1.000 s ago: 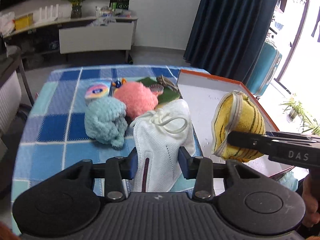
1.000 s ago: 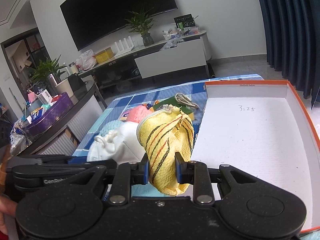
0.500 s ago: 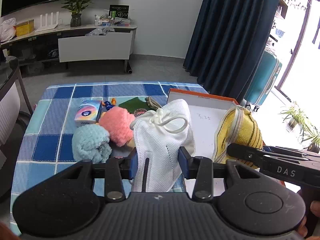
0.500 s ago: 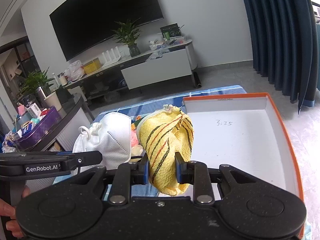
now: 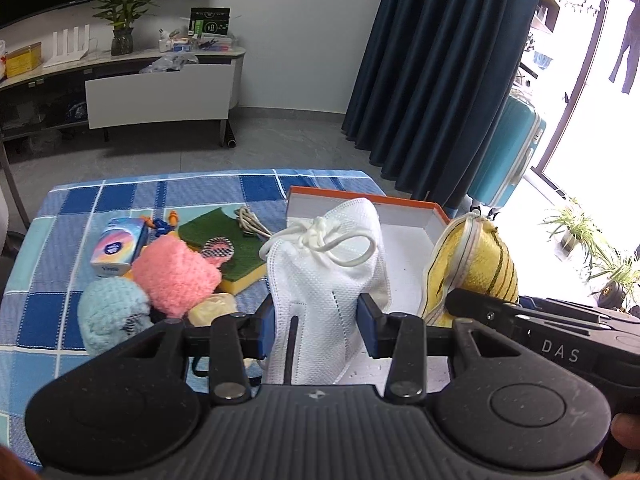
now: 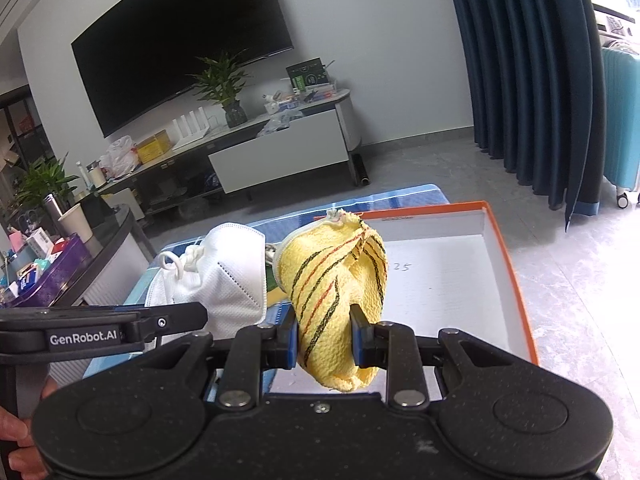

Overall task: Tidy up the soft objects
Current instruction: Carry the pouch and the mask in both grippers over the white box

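My left gripper (image 5: 317, 322) is shut on a white face mask (image 5: 328, 276) that stands upright between its pads, above the near edge of an orange-rimmed white box (image 5: 416, 222). My right gripper (image 6: 323, 338) is shut on a yellow striped cloth (image 6: 336, 280), held over the same box (image 6: 508, 276). In the right wrist view the white face mask (image 6: 224, 272) hangs just left of the cloth; in the left wrist view the yellow striped cloth (image 5: 476, 264) is to the right. A pink knitted ball (image 5: 174, 276) and a light blue knitted ball (image 5: 112, 314) lie on the checked tablecloth (image 5: 60, 240).
A tissue pack (image 5: 118, 246), a green sponge (image 5: 224, 244), a coiled cord (image 5: 250, 220) and a pale soft lump (image 5: 212, 308) lie on the table. Behind stand a TV cabinet (image 5: 160, 92), dark curtains (image 5: 432, 80) and a teal suitcase (image 5: 508, 152). A hand (image 6: 16, 432) grips the left handle.
Both grippers have pulled back and risen with the mask and the cloth still gripped; the table and box look farther away and lower in both views.
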Demonstrator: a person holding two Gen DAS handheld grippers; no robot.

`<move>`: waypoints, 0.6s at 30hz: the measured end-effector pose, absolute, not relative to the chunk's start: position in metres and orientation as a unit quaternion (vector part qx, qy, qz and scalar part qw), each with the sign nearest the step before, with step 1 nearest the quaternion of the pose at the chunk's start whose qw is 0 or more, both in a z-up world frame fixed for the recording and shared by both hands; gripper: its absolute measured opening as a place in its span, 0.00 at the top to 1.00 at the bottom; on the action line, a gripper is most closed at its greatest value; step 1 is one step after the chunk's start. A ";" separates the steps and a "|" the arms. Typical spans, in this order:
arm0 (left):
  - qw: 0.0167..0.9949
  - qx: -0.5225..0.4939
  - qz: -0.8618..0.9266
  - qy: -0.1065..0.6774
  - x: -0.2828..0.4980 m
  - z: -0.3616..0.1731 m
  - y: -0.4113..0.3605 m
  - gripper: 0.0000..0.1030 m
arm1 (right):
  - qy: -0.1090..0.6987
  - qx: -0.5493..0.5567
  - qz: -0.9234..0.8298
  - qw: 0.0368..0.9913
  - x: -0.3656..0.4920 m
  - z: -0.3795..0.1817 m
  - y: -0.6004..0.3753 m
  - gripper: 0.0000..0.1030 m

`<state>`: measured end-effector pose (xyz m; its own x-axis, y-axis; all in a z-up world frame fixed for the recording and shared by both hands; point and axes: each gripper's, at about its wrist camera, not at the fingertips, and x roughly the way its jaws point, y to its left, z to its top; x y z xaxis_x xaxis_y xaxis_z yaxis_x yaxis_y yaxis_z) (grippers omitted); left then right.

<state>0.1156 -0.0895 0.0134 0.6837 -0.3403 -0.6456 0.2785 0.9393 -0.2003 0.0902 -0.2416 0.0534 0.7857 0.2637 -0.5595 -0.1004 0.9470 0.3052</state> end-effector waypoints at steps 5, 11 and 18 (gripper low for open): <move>0.914 -0.039 -0.174 0.364 0.122 0.012 -0.101 0.59 | 0.318 0.129 0.080 0.936 0.099 0.052 -0.253 0.70; 0.912 -0.031 -0.174 0.371 0.130 0.009 -0.113 0.59 | 0.322 0.129 0.066 0.936 0.106 0.051 -0.264 0.70; 0.907 -0.023 -0.177 0.381 0.140 0.005 -0.129 0.59 | 0.326 0.131 0.056 0.935 0.117 0.050 -0.275 0.70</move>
<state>0.1395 -0.1286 0.0053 0.6477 -0.3384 -0.6826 0.3040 0.9363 -0.1757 0.1171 -0.2745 0.0497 0.7815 0.1900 -0.5942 -0.0198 0.9596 0.2808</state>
